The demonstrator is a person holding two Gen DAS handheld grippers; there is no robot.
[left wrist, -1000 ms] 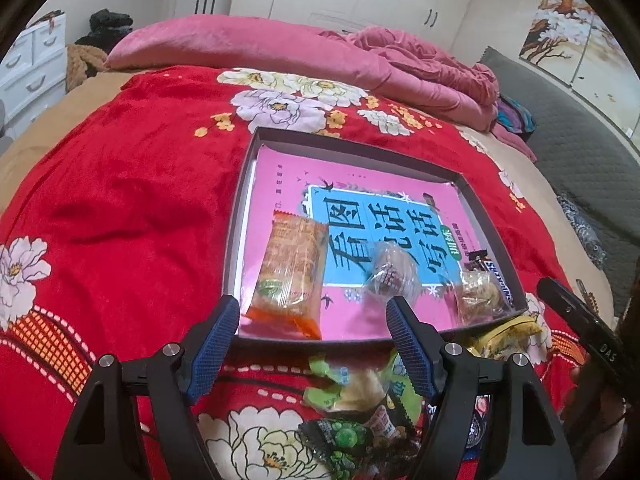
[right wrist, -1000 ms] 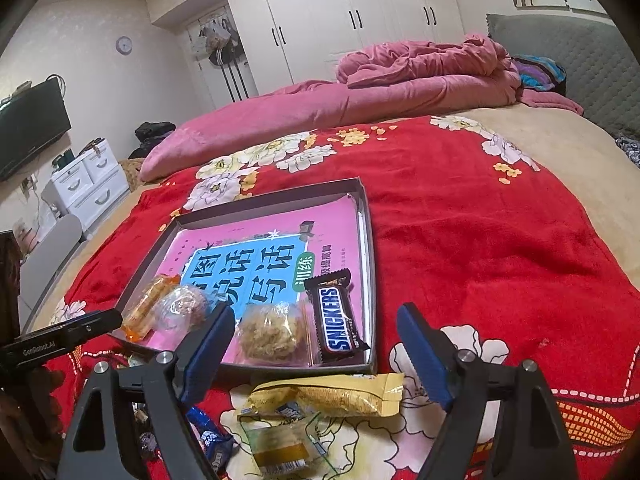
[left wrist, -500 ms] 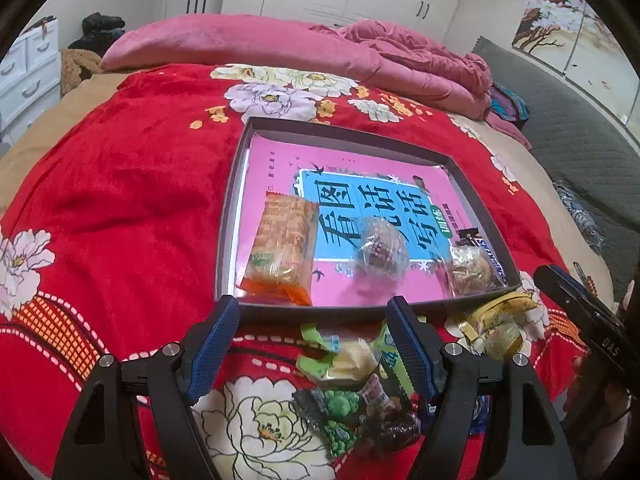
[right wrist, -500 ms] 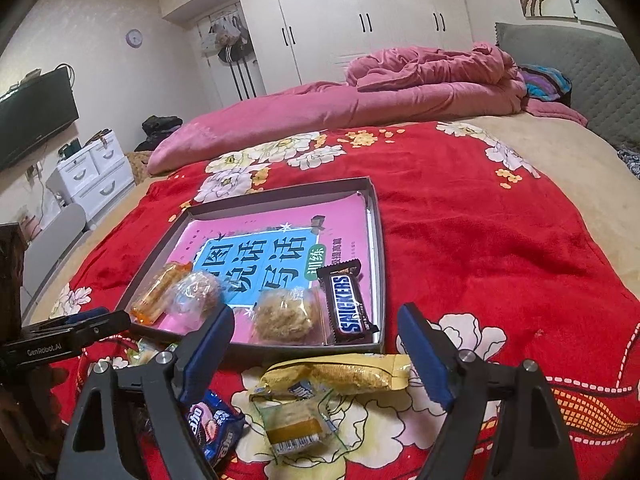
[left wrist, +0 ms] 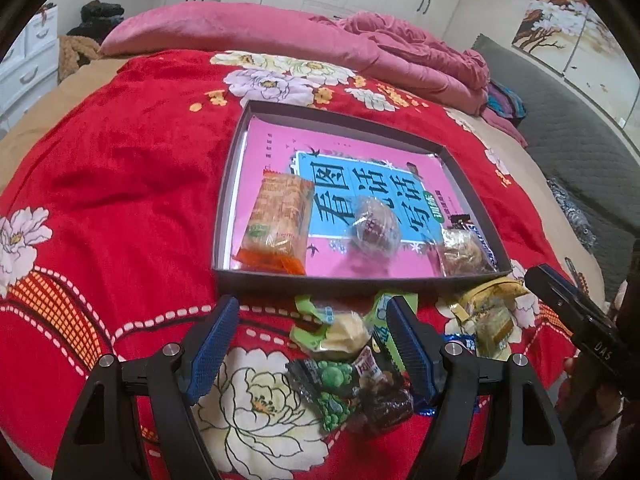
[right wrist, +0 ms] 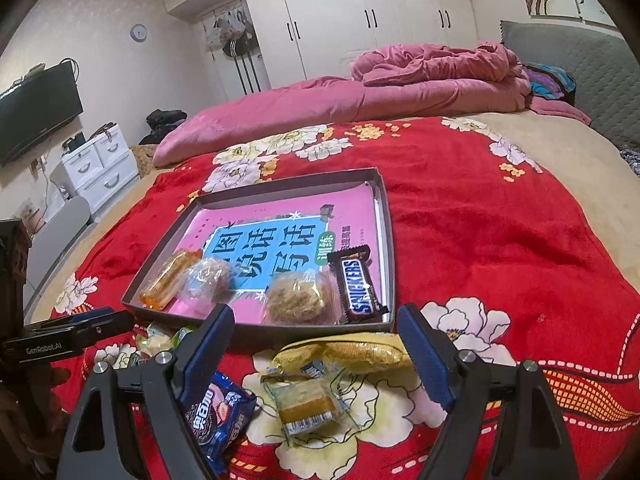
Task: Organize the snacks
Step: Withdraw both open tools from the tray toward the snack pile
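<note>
On the red floral blanket [left wrist: 120,200] that covers the bed lies a shallow grey cardboard tray [left wrist: 228,200] lined with a pink and blue book cover. Along its near edge sit an orange-wrapped biscuit pack [left wrist: 278,222], a round cake in clear film [left wrist: 374,230], a crumbly cake in clear plastic [right wrist: 296,298] and a brown Snickers bar [right wrist: 356,286]. My left gripper [left wrist: 312,352] hangs with jaws spread and empty over loose snacks in front of the tray: a green-edged packet with a pale cake [left wrist: 340,330] and a dark green candy packet [left wrist: 328,392]. My right gripper [right wrist: 316,356] is likewise spread wide, pinching nothing, above a long yellow foil packet [right wrist: 360,350] and a small clear-wrapped golden cake [right wrist: 306,406]; a blue Oreo packet [right wrist: 218,410] lies beside its left finger.
</note>
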